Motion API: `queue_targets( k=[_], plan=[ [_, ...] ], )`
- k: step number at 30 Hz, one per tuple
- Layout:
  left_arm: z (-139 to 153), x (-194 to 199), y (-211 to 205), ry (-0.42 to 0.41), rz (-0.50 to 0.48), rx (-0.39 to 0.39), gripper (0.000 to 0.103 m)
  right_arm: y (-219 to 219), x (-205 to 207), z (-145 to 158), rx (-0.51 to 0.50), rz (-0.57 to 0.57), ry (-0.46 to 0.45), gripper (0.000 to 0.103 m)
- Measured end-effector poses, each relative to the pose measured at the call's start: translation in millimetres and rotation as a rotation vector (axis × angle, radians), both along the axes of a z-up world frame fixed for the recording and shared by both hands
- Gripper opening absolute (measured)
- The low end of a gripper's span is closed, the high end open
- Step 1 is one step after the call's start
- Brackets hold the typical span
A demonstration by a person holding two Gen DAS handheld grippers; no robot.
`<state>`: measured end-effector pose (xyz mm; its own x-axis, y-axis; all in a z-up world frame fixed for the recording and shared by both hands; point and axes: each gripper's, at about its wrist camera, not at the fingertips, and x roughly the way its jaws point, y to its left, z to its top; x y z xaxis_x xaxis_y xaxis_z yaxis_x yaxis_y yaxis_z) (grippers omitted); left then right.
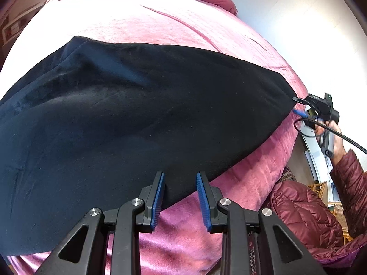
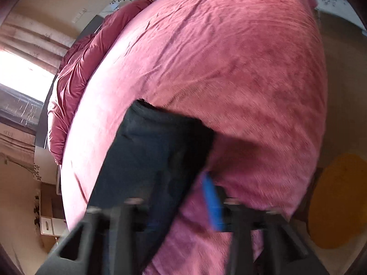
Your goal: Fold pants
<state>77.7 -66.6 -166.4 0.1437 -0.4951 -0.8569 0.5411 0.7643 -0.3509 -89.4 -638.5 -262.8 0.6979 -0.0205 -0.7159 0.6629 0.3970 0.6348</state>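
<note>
Now the black pants (image 1: 128,105) lie spread on the pink bed (image 1: 174,27) ahead of the left tongs (image 1: 180,183), which stand released at the near hem. The right tongs (image 1: 298,105) appear clenched on the far corner. Judging by this, the fold is starting; next, the left must grip.
</note>
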Motion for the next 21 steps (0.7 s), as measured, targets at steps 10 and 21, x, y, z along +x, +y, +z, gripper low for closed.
queue_targets(
  k=[10,21],
  plan=[
    [-6,0,38,0.009,0.109,-0.011,0.029,-7,32,1,-0.042,0.001,0.049,0.031],
    [0,-1,72,-0.009,0.150,0.024,0.029,-3,26,8,-0.117,0.010,0.131,0.024]
  ],
)
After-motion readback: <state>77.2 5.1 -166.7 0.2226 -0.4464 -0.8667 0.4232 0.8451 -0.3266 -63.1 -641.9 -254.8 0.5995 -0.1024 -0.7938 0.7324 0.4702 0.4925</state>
